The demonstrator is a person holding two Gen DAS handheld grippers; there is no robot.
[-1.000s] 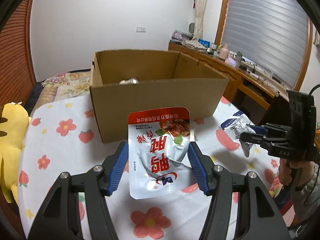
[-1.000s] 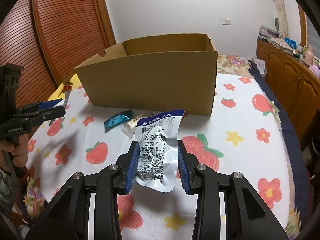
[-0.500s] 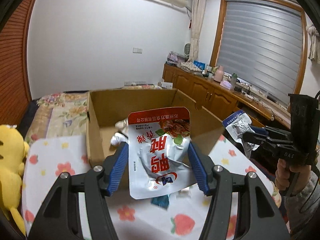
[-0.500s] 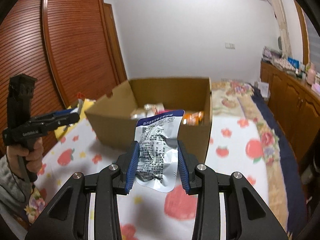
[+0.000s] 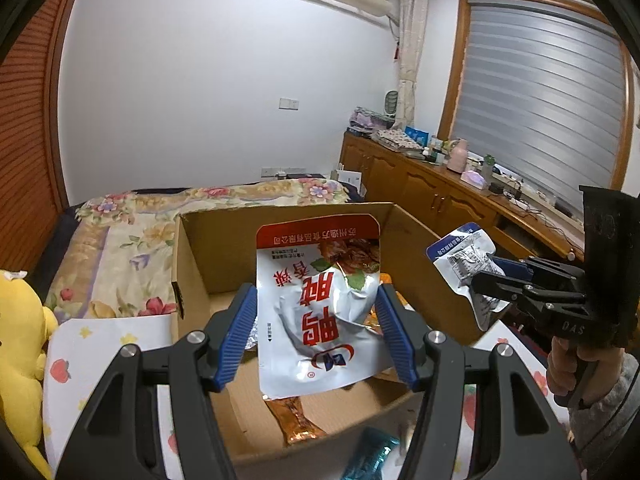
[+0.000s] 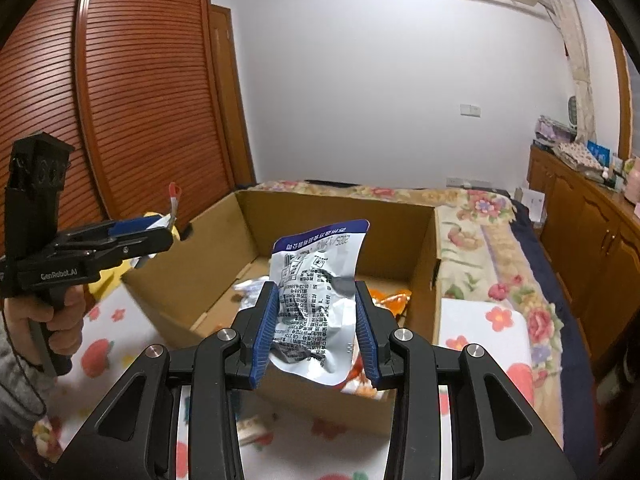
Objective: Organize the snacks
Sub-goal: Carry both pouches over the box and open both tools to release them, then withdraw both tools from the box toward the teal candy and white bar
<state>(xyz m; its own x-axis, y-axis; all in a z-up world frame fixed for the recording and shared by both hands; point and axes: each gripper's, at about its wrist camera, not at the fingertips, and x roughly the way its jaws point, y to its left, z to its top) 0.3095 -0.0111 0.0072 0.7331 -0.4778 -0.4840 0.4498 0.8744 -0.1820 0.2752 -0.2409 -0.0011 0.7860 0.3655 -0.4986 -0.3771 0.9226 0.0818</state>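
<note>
My left gripper (image 5: 316,334) is clamped on a red-and-white snack pouch (image 5: 318,308) held above the open cardboard box (image 5: 188,256) on the strawberry-print bedcover (image 6: 500,320), while my right gripper (image 6: 315,330) grips a silver-and-blue snack packet (image 6: 316,300) over the box's near edge.

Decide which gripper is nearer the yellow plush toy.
Left. The left gripper, shut on the red-topped pouch, is over the box beside the yellow plush toy; the right gripper is beyond the box's far side.
</note>
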